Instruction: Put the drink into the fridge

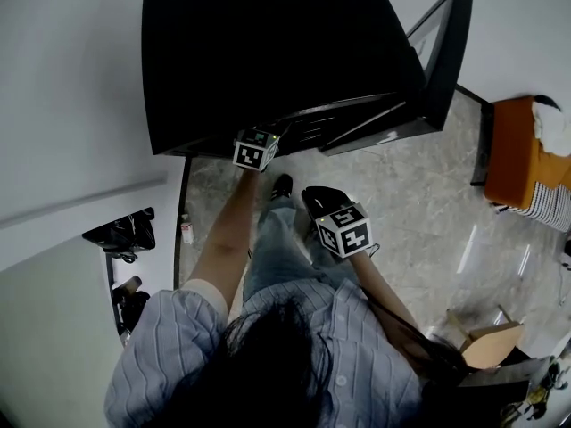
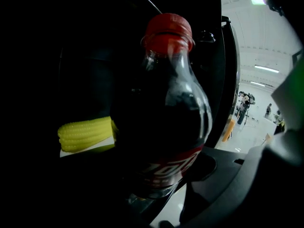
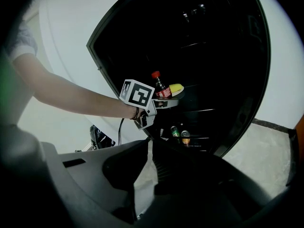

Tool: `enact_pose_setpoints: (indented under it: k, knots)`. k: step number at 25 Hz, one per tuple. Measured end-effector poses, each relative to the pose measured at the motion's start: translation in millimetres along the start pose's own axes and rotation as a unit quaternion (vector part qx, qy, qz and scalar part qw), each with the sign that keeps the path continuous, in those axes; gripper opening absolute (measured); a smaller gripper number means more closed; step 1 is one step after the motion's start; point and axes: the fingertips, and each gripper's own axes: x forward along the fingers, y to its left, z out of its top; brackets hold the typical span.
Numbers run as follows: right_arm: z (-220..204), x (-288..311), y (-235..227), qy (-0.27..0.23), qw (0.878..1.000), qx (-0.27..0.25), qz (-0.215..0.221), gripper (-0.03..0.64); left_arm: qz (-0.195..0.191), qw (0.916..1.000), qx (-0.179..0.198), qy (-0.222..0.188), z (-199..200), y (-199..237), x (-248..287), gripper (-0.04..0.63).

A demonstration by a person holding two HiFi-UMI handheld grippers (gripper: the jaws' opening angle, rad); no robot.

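A dark cola bottle with a red cap and red label stands upright between the jaws of my left gripper, which is shut on its lower part. In the right gripper view the bottle is inside the open black fridge at a middle shelf, right beside a yellow corn cob; the left gripper reaches in from the left. The corn lies just behind and left of the bottle. From the head view the fridge top hides the bottle. My right gripper hangs back outside the fridge, shut and holding nothing.
The fridge door stands open to the right. Two cans sit on a lower shelf. An orange stool stands at right, a cardboard box lower right, a small bottle and black bag by the left wall.
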Motion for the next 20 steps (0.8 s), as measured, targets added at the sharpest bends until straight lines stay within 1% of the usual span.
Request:
enact_pose_setpoints:
  k: [5, 8, 13, 16, 18, 20]
  knots:
    - [-5.2, -5.2, -7.5, 0.000, 1.000, 0.011, -0.011, 0.040, 0.017, 0.9998, 0.002, 0.010, 6.3, 13.5, 7.8, 0.322]
    - [-7.6, -7.7, -9.6, -0.002, 1.000, 0.014, -0.015, 0.040, 0.011, 0.9998, -0.008, 0.013, 13.5, 16.7, 9.4, 0.323]
    - [-10.4, -11.4, -10.4, -0.002, 1.000, 0.016, -0.019, 0.040, -0.016, 0.9991, -0.037, 0.013, 16.1, 15.0, 10.0, 0.340]
    - [-9.9, -12.3, -10.2, -0.004, 1.000, 0.017, -0.020, 0.040, -0.026, 0.9975, -0.065, 0.014, 19.1, 15.2, 7.0, 0.357]
    - [-9.4, -12.1, -9.2, -0.005, 1.000, 0.015, -0.019, 0.040, -0.027, 0.9960, -0.084, 0.013, 20.2, 15.0, 3.4, 0.364]
    - [-9.0, -11.6, -7.4, -0.004, 1.000, 0.012, -0.016, 0.040, -0.018, 0.9948, -0.100, 0.010, 21.0, 15.2, -1.4, 0.365]
